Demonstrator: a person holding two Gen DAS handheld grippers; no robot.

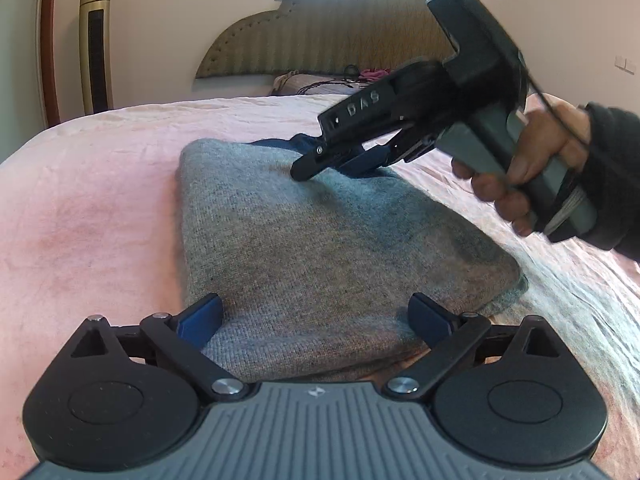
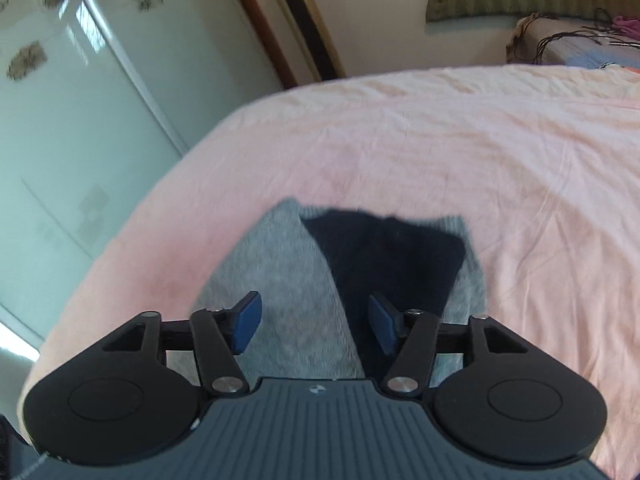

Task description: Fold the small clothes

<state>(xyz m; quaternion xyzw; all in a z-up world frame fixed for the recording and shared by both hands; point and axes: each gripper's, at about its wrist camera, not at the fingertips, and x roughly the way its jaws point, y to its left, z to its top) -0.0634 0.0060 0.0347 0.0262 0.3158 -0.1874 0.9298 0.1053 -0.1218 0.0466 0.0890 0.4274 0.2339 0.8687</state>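
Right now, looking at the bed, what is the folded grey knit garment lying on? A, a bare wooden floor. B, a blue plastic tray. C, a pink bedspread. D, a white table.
C: the grey knit garment lies flat on the pink bedspread, which surrounds it on every visible side, with the right gripper low over its far end.

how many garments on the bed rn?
2. A folded grey knit garment lies on the pink bedsheet; a dark navy garment lies on its far end. More may be hidden inside the fold.
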